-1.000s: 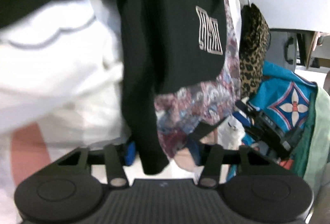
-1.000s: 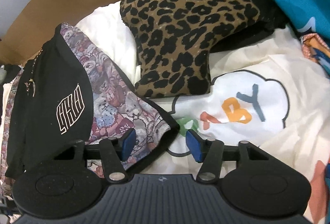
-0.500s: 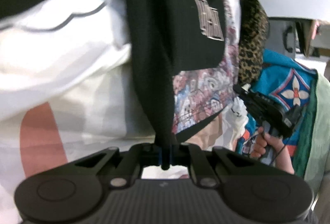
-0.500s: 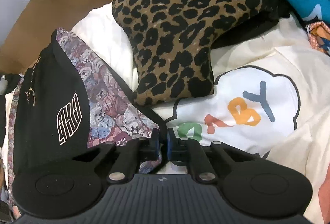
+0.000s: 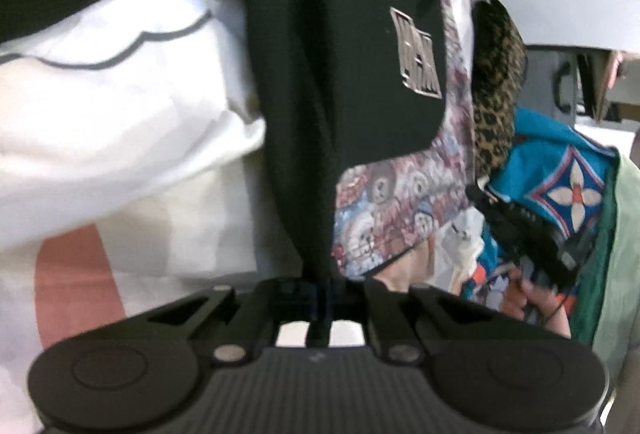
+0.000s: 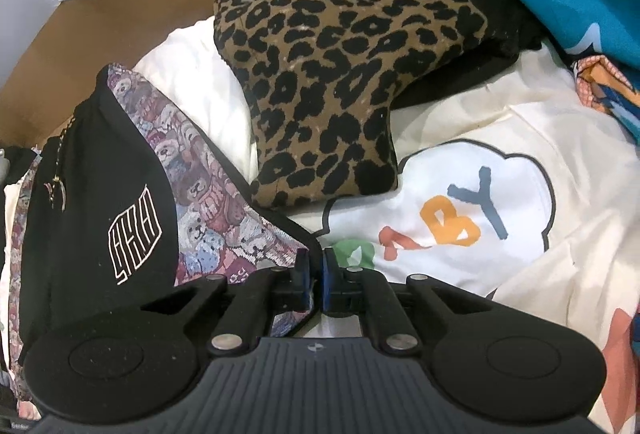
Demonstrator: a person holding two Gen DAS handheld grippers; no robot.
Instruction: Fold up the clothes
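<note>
Black garment [image 5: 340, 94]: your left gripper [image 5: 320, 294] clamps its hem. Beside its logo, your right gripper [image 6: 315, 270] pinches the bear-print lining's [image 6: 212, 202] corner, ready for lifting taut.

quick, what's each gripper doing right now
Left gripper: shut on the black edge of the bear-print garment.
Right gripper: shut on that garment's corner.

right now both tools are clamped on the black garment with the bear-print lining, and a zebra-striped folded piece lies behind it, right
Not quite: the folded piece is leopard-spotted, brown with black spots, not zebra-striped, as the right wrist view shows. The rest holds: left tool and right tool are shut on the black garment with bear-print lining.
</note>
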